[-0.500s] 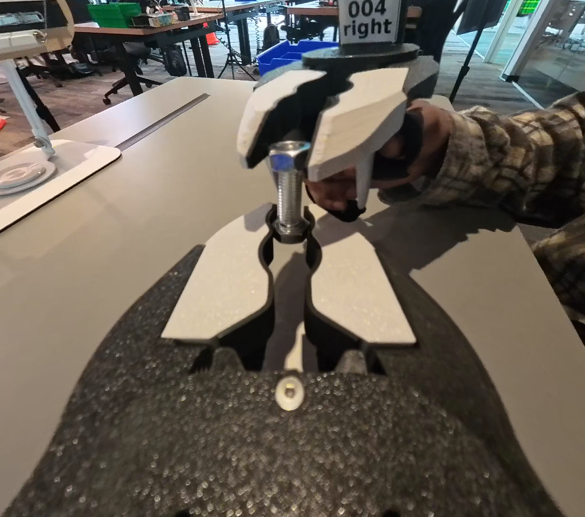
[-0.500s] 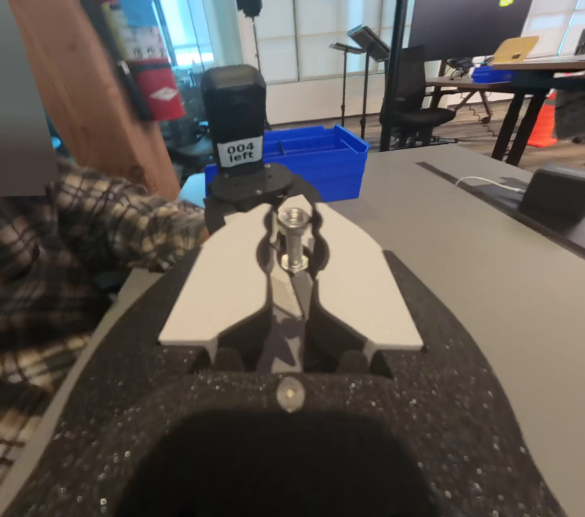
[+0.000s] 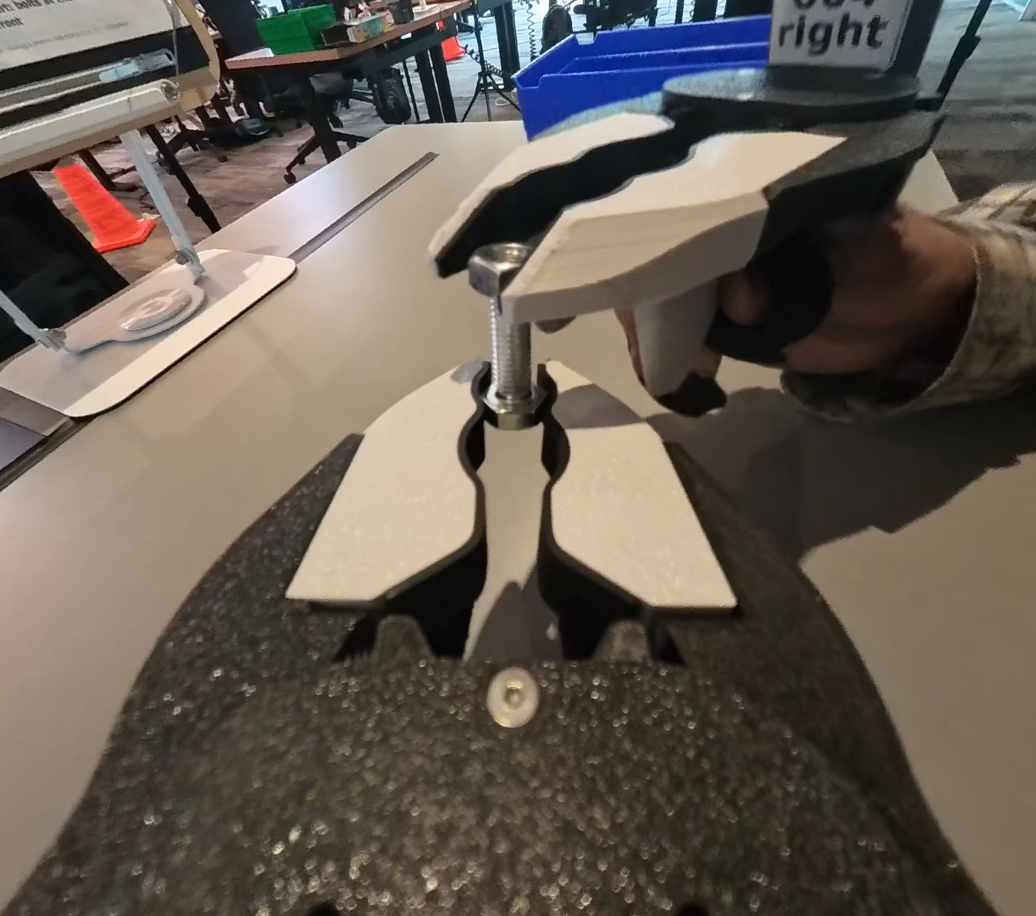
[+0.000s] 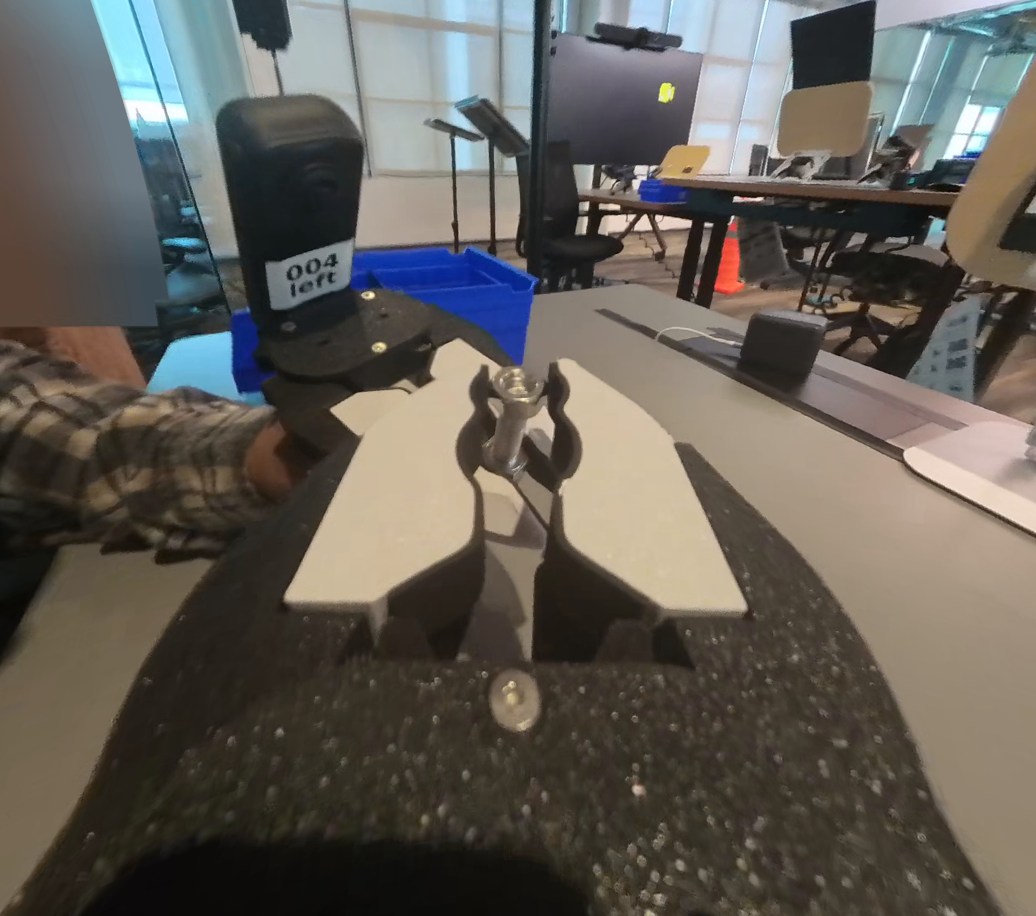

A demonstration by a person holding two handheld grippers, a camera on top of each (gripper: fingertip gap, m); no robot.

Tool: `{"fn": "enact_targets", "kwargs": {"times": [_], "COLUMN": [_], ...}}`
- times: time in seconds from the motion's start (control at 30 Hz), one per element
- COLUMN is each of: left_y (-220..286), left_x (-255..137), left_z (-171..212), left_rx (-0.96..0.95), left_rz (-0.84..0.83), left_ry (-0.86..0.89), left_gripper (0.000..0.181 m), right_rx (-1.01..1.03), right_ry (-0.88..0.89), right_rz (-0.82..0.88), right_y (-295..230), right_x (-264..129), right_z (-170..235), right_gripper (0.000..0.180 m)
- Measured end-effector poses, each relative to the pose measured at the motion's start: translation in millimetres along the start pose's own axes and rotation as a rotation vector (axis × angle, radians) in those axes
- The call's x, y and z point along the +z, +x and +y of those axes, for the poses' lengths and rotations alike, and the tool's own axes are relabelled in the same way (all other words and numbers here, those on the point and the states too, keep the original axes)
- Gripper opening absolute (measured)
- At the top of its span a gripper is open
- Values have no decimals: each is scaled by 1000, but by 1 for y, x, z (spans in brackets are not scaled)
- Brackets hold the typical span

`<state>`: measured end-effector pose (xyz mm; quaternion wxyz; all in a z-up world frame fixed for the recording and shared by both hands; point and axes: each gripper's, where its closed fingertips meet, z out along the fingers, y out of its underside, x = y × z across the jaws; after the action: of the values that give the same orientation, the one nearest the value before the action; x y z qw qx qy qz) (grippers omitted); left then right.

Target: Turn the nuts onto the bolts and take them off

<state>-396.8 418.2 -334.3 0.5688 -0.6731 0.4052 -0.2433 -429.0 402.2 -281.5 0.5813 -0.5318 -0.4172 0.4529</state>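
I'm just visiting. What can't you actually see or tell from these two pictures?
1. Left wrist view: the right gripper covers much of the nut, so how far it is threaded is unclear.
2. Left wrist view: the lower end of the bolt sits hidden inside the left gripper.
3. Right wrist view: what the blue bin holds is hidden by its wall and the left gripper.

Right gripper has swung sideways.

Bolt shiny threaded metal; nut bright metal; table smooth matt grey.
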Motion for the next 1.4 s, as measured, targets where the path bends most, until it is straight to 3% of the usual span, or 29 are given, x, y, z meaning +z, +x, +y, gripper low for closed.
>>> {"fn": "enact_targets", "kwargs": {"times": [0.8, 0.97, 1.2, 1.4], "left_y": [8, 7, 13, 15], "left_x": [2, 2, 2, 2], "left_z": [-1, -2, -3, -4], "left_rx": [-36, -41, -91, -129], "left_rz": [74, 76, 142, 178], "left_ry": [29, 36, 53, 53], "left_gripper": [15, 15, 15, 15], "right_rx": [80, 71, 45, 28], "right_ry": [47, 47, 93, 82], "right_rz": [-28, -38, -140, -249], "right_y": [0, -2, -10, -28], "right_x": [-2, -1, -3, -5], "right_z": [7, 6, -6, -6], "right_gripper": [21, 31, 67, 68]}}
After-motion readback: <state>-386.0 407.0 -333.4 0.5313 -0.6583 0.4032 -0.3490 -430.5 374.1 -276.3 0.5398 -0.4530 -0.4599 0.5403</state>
